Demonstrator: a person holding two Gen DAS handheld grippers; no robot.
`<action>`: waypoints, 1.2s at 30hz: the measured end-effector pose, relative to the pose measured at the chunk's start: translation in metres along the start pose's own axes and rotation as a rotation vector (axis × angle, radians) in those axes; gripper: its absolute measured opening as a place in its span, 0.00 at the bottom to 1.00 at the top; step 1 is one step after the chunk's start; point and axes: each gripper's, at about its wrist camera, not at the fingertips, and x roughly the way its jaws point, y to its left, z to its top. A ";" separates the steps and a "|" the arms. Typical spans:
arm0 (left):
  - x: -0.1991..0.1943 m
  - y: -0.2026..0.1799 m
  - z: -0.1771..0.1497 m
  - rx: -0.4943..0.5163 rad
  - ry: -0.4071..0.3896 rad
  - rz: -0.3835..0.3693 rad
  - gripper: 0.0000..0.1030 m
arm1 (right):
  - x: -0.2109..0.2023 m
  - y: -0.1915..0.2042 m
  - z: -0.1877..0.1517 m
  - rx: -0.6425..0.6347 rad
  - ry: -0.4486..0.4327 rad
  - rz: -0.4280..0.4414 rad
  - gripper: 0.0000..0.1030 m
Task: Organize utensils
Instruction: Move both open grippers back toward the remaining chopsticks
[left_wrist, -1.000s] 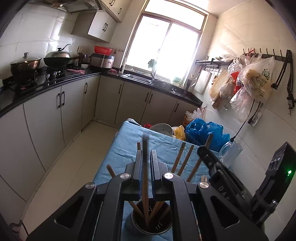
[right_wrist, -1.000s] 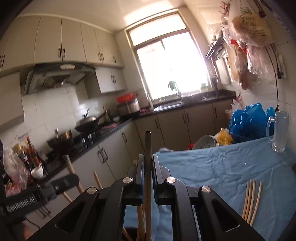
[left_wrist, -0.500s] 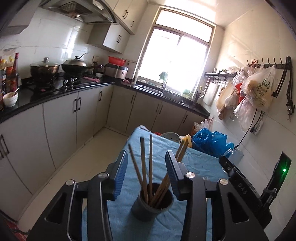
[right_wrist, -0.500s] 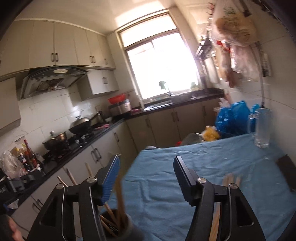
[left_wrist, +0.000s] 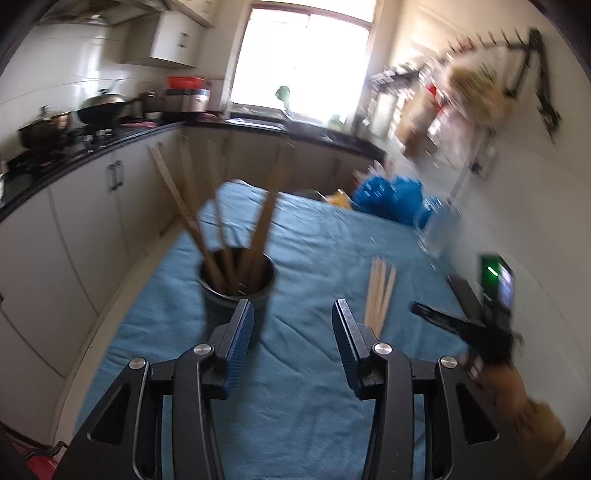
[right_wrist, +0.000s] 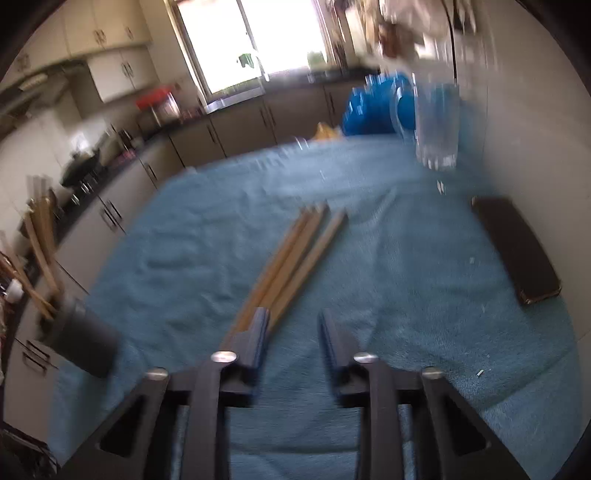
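Observation:
A dark round holder (left_wrist: 236, 286) stands on the blue cloth (left_wrist: 314, 243) with several wooden chopsticks (left_wrist: 221, 221) upright in it. A few loose chopsticks (left_wrist: 380, 291) lie on the cloth to its right. My left gripper (left_wrist: 291, 314) is open and empty, just in front of the holder. In the right wrist view the loose chopsticks (right_wrist: 295, 254) lie straight ahead, and my right gripper (right_wrist: 293, 323) is open and empty with its left finger over their near ends. The holder (right_wrist: 83, 341) stands at the left there.
A glass mug (right_wrist: 436, 125) and blue plastic bags (right_wrist: 373, 107) sit at the far end of the table. A dark flat case (right_wrist: 515, 247) lies by the right wall. Kitchen counters and cabinets (left_wrist: 92, 192) run along the left. My right gripper's body (left_wrist: 480, 325) shows at the right.
Both grippers were shut on a chopstick over the holder, then opened and released them into it. Both have since pulled back and swung right toward the loose chopsticks.

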 end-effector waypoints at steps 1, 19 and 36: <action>0.003 -0.005 -0.003 0.019 0.009 -0.003 0.42 | 0.006 -0.004 0.000 0.003 0.015 0.006 0.26; 0.050 -0.019 -0.016 0.090 0.125 -0.013 0.42 | 0.090 -0.006 0.059 -0.005 0.108 -0.172 0.14; 0.057 -0.018 -0.021 0.083 0.153 -0.039 0.42 | 0.087 -0.013 0.065 0.021 0.171 -0.037 0.18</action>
